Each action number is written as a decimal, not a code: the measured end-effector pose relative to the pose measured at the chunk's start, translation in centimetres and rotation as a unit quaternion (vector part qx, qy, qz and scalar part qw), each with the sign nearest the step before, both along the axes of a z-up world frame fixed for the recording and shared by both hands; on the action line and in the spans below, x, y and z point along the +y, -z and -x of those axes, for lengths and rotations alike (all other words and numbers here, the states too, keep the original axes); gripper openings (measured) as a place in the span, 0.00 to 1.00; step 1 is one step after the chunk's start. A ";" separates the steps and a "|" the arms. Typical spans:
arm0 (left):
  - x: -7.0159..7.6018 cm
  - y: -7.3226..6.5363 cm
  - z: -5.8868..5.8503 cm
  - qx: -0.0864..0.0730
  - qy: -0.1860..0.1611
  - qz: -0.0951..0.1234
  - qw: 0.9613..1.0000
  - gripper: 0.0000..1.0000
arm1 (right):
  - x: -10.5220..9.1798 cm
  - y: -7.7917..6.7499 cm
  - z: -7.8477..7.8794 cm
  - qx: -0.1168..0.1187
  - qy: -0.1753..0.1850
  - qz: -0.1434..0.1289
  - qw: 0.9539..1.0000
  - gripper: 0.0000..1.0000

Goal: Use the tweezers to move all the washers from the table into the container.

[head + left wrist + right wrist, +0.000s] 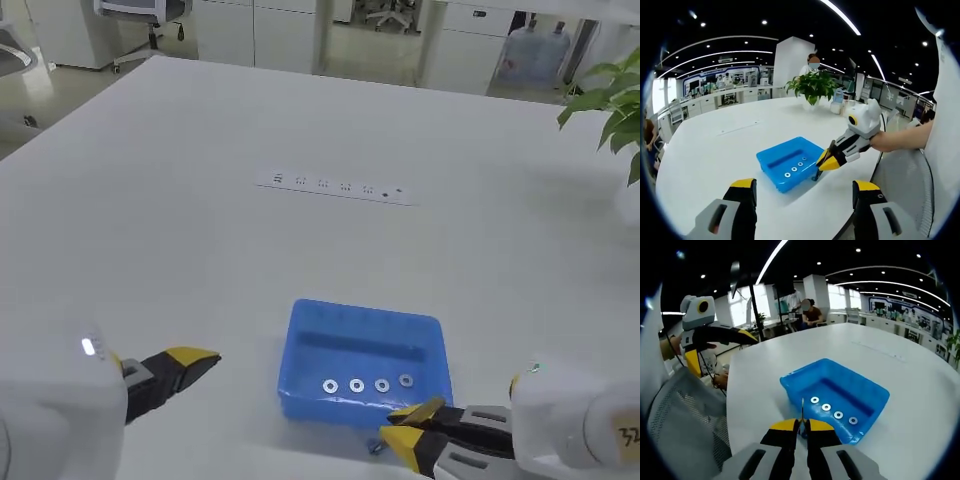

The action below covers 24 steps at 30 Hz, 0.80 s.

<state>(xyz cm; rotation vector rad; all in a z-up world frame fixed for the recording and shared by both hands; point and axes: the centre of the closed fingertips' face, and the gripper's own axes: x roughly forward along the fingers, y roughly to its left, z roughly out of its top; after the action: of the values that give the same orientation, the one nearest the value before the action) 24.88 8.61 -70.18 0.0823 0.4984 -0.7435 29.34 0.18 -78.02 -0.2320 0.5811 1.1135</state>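
Nearly done: four washers (356, 385) sit in the blue container (365, 312)

They lie in a row on its floor. Just at its near wall, the tweezers (802, 412) are pinched between the fingers of my right gripper (802, 429); whether they carry a washer, I cannot tell. My left gripper (205, 360) idles well apart over the worktop (200, 240), fingers spread, likely keeping clear.
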 end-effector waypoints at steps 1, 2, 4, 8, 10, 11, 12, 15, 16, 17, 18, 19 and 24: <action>0.0 0.0 0.0 0.000 0.000 0.000 1.000 0.79 | 0.1 0.1 0.0 -0.003 -0.005 0.006 1.000 0.03; 0.0 0.0 0.0 0.000 0.000 0.001 1.000 0.79 | 0.1 0.3 0.1 -0.010 -0.013 0.019 1.000 0.03; -0.1 0.0 0.1 0.000 0.001 0.000 1.000 0.79 | 0.4 0.1 0.1 -0.017 -0.019 0.023 0.999 0.03; -0.1 0.0 0.1 0.000 0.001 0.001 1.000 0.79 | 0.8 0.2 0.0 -0.019 -0.026 0.024 0.999 0.03; -0.1 0.0 0.1 0.000 0.001 0.001 1.000 0.79 | 1.0 0.2 0.0 -0.017 -0.027 0.024 0.999 0.03; -0.1 0.0 0.1 0.000 0.001 0.001 1.000 0.79 | 1.0 0.2 0.0 -0.017 -0.028 0.024 0.999 0.03; 0.0 0.0 0.1 0.000 0.001 0.001 1.000 0.79 | 1.0 0.2 0.0 -0.017 -0.029 0.024 0.999 0.03; 0.0 0.0 0.2 -0.001 0.001 0.001 1.000 0.79 | 0.9 0.2 -0.2 -0.011 -0.021 0.020 1.000 0.03; 0.1 0.0 0.2 -0.001 0.000 0.000 1.000 0.79 | 0.9 0.2 -0.2 -0.007 -0.018 0.016 1.000 0.03; 0.2 0.0 0.2 -0.001 -0.001 0.000 1.000 0.79 | 0.9 0.1 -0.1 0.002 -0.013 0.007 1.000 0.03; 0.2 -0.1 0.2 -0.002 -0.001 0.001 1.000 0.79 | 0.9 -0.1 0.0 0.003 -0.011 0.000 1.000 0.03; 0.3 -0.1 0.2 -0.002 -0.003 0.001 1.000 0.79 | 0.8 -0.3 0.0 0.005 -0.009 -0.005 1.000 0.03; 0.4 0.1 0.2 0.000 -0.004 -0.001 1.000 0.79 | 0.8 -1.8 0.4 0.025 -0.001 -0.051 0.998 0.03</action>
<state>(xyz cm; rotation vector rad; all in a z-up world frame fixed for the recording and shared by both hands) 24.66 9.04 -70.25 0.0810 0.4992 -0.7349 28.90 0.97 -76.22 -0.1166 0.5664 1.1497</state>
